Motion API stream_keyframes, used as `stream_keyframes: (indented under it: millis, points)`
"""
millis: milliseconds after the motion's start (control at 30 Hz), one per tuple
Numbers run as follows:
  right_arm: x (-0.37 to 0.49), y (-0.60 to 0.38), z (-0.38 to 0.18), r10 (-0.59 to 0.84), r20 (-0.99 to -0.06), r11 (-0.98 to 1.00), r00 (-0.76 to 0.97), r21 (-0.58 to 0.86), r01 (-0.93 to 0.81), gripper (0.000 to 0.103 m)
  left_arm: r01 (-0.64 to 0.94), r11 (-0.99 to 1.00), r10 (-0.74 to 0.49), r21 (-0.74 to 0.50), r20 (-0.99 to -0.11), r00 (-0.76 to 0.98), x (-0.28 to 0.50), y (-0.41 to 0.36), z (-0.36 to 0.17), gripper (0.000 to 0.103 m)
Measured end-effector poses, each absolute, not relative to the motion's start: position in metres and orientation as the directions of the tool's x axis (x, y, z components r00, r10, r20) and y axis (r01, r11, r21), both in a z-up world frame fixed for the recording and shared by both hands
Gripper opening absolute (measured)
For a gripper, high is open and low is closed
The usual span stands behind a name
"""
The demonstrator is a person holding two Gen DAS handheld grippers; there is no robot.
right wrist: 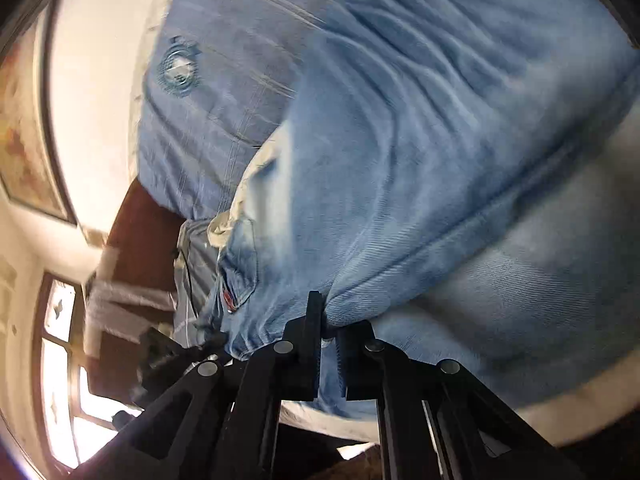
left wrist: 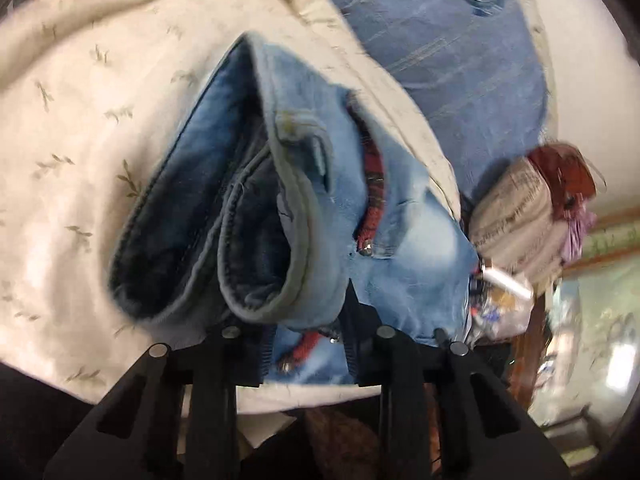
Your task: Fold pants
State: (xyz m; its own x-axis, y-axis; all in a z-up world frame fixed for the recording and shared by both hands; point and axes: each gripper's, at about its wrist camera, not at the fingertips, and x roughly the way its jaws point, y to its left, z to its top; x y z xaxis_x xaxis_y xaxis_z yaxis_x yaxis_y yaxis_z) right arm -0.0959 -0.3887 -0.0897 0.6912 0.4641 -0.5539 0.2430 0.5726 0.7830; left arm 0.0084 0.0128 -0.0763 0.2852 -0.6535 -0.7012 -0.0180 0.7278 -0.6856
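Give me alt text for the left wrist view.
The left gripper is clamped on the waistband end of light blue jeans, bunched in folds on a cream leaf-print bedspread. A blue pillow lies beyond.

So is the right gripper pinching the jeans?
Yes, the right gripper has its fingers closed on a fold of the light blue jeans.

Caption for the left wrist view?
Left gripper clamps folded jeans over a cream bedsheet.
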Motion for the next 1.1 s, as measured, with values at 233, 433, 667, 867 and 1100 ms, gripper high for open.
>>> stream_keyframes:
  millis: [233, 433, 667, 867, 1100]
  points:
    - [-0.116, -0.385, -0.142, 0.508, -0.632, 0.528, 0.585, 0.765, 0.368, 0.009, -0.041, 0.794, -0.590, -0.607, -0.784, 0.190, -0.007, 0.009, -0.114, 0.028]
    - [-0.165, -0.450, -0.097, 0.266, -0.603, 0.534, 0.752, 0.742, 0.406, 0.041, 0.017, 0.794, -0.590, -0.608, -0.763, 0.263, -0.016, 0.017, -0.087, 0.053]
    - [-0.191, -0.539, -0.095, 0.049, -0.617, 0.438, 0.785, 0.720, 0.538, 0.043, -0.004, 0.802, -0.578, -0.598, -0.777, 0.248, -0.005, 0.004, -0.112, 0.058]
    - [-0.198, -0.529, -0.053, -0.008, -0.534, 0.527, 0.846, 0.716, 0.457, 0.003, 0.028, 0.804, -0.577, -0.593, -0.769, 0.276, -0.007, 0.000, -0.082, 0.026]
    - [-0.233, -0.533, -0.120, 0.031, -0.691, 0.405, 0.722, 0.669, 0.623, 0.009, -0.021, 0.830, -0.548, -0.558, -0.821, 0.160, -0.010, 0.000, -0.127, 0.027]
